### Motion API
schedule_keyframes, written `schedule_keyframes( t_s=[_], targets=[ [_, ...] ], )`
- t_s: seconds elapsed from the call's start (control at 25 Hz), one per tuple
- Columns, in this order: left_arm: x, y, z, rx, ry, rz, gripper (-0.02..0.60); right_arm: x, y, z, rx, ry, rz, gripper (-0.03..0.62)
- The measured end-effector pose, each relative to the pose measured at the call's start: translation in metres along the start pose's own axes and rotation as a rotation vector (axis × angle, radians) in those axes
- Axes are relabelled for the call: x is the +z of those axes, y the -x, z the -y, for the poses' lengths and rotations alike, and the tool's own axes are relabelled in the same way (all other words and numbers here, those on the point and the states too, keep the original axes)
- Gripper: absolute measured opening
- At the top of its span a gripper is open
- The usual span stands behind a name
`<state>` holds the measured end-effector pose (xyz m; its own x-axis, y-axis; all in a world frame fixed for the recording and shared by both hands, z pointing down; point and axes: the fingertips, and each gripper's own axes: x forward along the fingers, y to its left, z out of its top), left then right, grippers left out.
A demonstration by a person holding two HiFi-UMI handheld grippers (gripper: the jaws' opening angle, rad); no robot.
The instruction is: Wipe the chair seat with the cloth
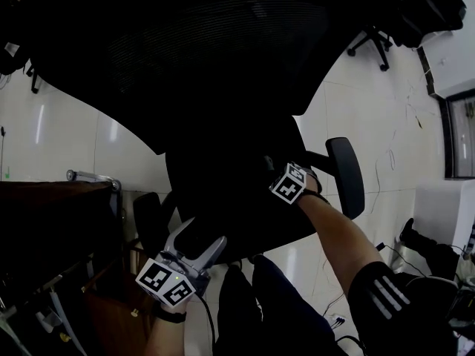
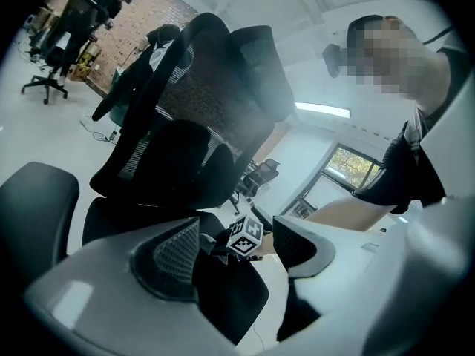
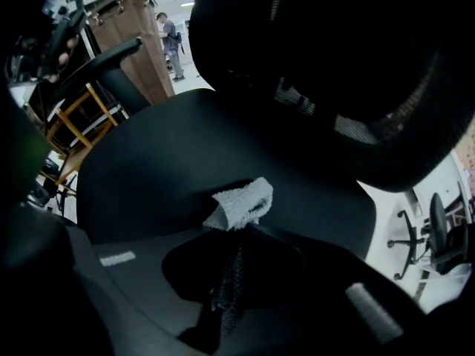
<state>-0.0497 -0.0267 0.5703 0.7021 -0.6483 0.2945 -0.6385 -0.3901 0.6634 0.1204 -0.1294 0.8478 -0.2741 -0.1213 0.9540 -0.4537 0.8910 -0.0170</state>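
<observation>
The black office chair's seat fills the middle of the head view, under its mesh backrest. My right gripper is over the seat's right side, its marker cube showing. In the right gripper view, the right gripper is shut on a small white cloth that rests against the seat. My left gripper hovers at the seat's front edge. It is open with nothing between its fingers. The left gripper points at the chair and the right gripper's cube.
A brown wooden desk stands close on the left. The chair's armrests stick out on both sides. Another black chair is at the far right on the white tiled floor, and cables lie near my feet.
</observation>
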Motion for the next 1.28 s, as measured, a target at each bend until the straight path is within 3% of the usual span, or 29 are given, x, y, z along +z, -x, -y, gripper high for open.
schedule_keyframes(
  t_s=[0.16,0.32,0.44,0.68,0.84,1.04,1.28],
  targets=[
    [0.001,0.001,0.005,-0.006,-0.010,-0.011,0.333,-0.028,0.022,0.040,-0.094,-0.033,-0.061,0.029],
    [-0.002,0.008,0.009,0.000,-0.008,-0.012,0.333,-0.006,0.029,0.023,-0.067,-0.059,0.003,0.031],
    [-0.006,0.014,0.008,0.009,-0.008,-0.018,0.333,0.038,0.027,-0.033,0.027,-0.022,0.085,0.031],
    [-0.010,0.032,-0.003,0.055,0.008,-0.006,0.333,0.119,0.001,-0.199,0.276,0.139,0.185,0.031],
    [-0.019,0.041,-0.010,0.079,0.014,-0.014,0.333,0.133,-0.015,-0.253,0.322,0.188,0.160,0.031],
    [-0.030,0.043,-0.012,0.083,0.031,-0.025,0.333,0.107,-0.026,-0.246,0.344,0.152,0.156,0.031],
    [-0.027,0.028,0.007,0.034,0.031,-0.031,0.333,0.008,-0.011,-0.159,0.217,0.112,0.015,0.031]
  ],
)
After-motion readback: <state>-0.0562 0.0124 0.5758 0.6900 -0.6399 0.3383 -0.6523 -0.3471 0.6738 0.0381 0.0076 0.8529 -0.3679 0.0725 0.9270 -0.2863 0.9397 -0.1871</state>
